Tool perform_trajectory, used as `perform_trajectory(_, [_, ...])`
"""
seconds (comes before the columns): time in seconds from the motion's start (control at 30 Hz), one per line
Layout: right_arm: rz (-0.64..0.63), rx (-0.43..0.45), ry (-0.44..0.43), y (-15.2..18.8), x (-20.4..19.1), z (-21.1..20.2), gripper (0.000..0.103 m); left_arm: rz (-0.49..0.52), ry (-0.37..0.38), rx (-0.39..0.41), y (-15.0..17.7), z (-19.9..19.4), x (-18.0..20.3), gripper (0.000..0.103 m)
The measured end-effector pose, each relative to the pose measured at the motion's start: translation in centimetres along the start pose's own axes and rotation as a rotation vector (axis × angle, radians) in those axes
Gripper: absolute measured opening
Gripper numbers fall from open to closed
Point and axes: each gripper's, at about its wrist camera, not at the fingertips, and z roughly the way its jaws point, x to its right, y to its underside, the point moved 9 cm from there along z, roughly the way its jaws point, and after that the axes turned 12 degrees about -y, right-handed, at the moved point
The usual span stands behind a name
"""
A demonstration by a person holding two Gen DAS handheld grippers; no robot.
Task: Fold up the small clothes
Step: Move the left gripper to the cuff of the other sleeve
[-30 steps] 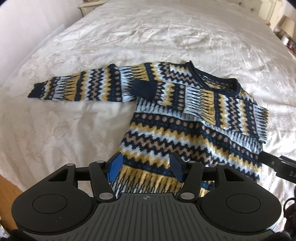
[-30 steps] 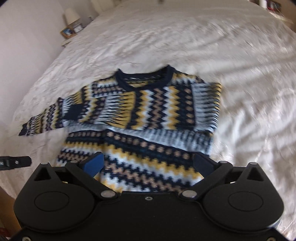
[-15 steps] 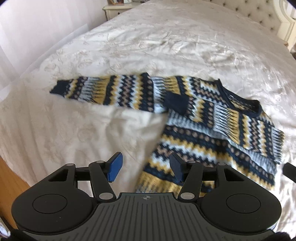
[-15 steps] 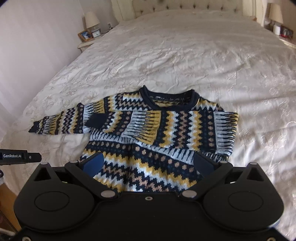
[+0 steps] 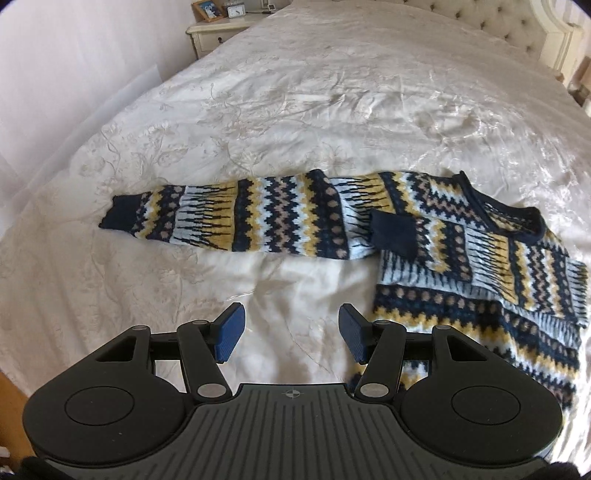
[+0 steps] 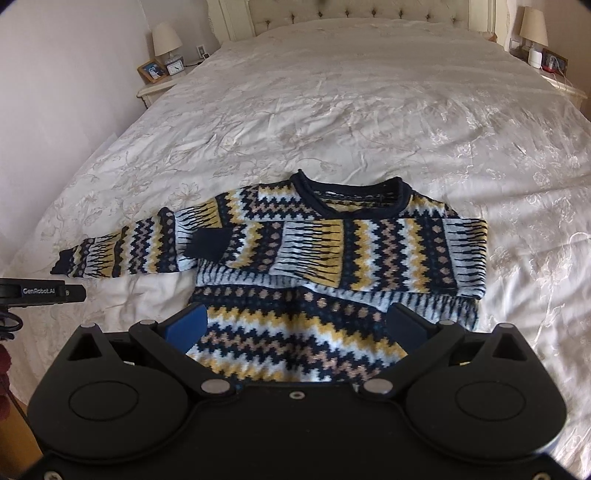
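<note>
A small knitted sweater (image 6: 332,258) in navy, yellow, pale blue and tan zigzags lies flat on the white bedspread (image 6: 369,110). Its right sleeve is folded across the chest, the navy cuff (image 6: 207,243) ending near the left armpit. The left sleeve (image 5: 251,218) stretches out flat to the left, its cuff (image 5: 122,212) at the far end. My left gripper (image 5: 291,332) hovers open over bare bedspread, below that sleeve and left of the sweater's body. My right gripper (image 6: 295,325) hangs open above the sweater's lower body, nothing between its blue pads.
A bedside table (image 6: 159,86) with a lamp, photo frame and clock stands at the far left by the tufted headboard (image 6: 354,14). Another table (image 6: 554,70) with a lamp stands at the far right. The left gripper's body (image 6: 40,291) shows at the right view's left edge.
My left gripper has slid left, off the sweater's hem to bare bedspread below the outstretched sleeve. The right gripper has drawn back and risen, so the whole sweater and headboard show.
</note>
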Motion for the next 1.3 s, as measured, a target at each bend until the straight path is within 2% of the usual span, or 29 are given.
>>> perform_trajectory(0.13, [0.002, 0.013, 0.018, -0.1, -1.3, 0.2, 0.102, -0.088, 0.208, -0.025, -0.5, 1.9, -1.7, 0.056])
perform_trajectory(0.17, [0.005, 0.015, 0.024, -0.1, -1.5, 0.3, 0.102, -0.09, 0.225, -0.03, -0.5, 2.4, -2.0, 0.057])
perform_trajectory(0.23, [0.013, 0.017, 0.036, 0.0, -1.9, 0.6, 0.102, -0.085, 0.217, -0.022, -0.8, 3.5, -3.0, 0.07])
perform_trajectory(0.3, [0.023, 0.013, 0.043, 0.1, -2.4, 1.0, 0.102, -0.096, 0.21, -0.013, -1.1, 4.6, -4.1, 0.08])
perform_trajectory(0.4, [0.029, 0.009, 0.055, 0.2, -3.1, 1.5, 0.102, -0.116, 0.189, -0.011, -1.8, 6.6, -6.1, 0.088])
perform_trajectory(0.53, [0.028, 0.007, 0.067, 0.1, -4.1, 2.1, 0.102, -0.149, 0.141, -0.006, -3.3, 9.7, -9.2, 0.09])
perform_trajectory(0.87, [0.04, 0.006, 0.084, -0.7, -5.9, 3.2, 0.102, -0.269, 0.121, -0.031, -6.9, 18.2, -14.5, 0.091])
perform_trajectory(1.1, [0.053, -0.011, 0.098, -1.2, -6.3, 4.4, 0.102, -0.359, 0.092, -0.136, -5.8, 23.1, -16.2, 0.091])
perform_trajectory(1.17, [0.054, -0.018, 0.094, -1.5, -6.5, 4.8, 0.102, -0.367, 0.109, -0.138, -5.5, 24.0, -16.2, 0.094])
perform_trajectory(1.23, [0.055, -0.027, 0.084, -1.8, -6.7, 5.4, 0.102, -0.364, 0.118, -0.13, -5.5, 24.6, -16.0, 0.102])
perform_trajectory(1.3, [0.055, -0.041, 0.072, -2.0, -6.9, 6.1, 0.102, -0.359, 0.126, -0.118, -5.7, 25.1, -15.7, 0.102])
